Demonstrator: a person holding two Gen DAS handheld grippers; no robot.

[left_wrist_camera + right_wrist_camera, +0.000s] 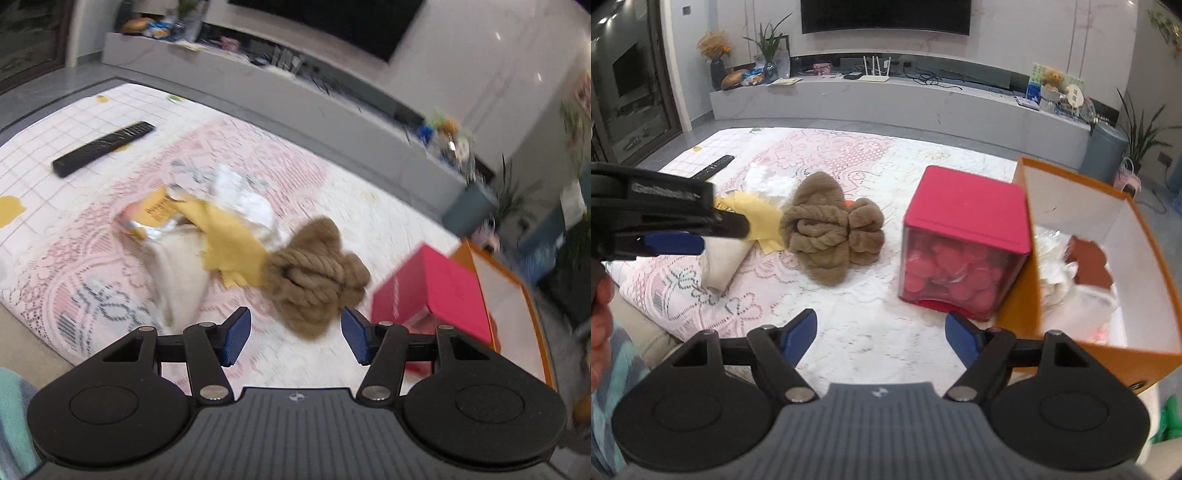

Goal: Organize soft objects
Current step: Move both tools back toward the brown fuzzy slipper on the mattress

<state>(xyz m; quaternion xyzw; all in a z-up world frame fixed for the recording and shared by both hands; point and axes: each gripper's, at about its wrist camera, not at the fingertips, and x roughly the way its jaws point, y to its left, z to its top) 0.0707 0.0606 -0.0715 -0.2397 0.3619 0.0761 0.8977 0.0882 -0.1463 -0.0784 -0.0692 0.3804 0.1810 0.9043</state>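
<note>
Both our left gripper and right gripper stand open, empty. The brown plush bundle lies on the tablecloth beside the pink box; we should centre it between the pads before closing.

right gripper: jaws apart, nothing between them
brown plush bundle: ahead of the left finger, on the lace cloth
pink box: ahead of the right finger, touching the orange box
left gripper: far left, by the yellow cloth
</note>
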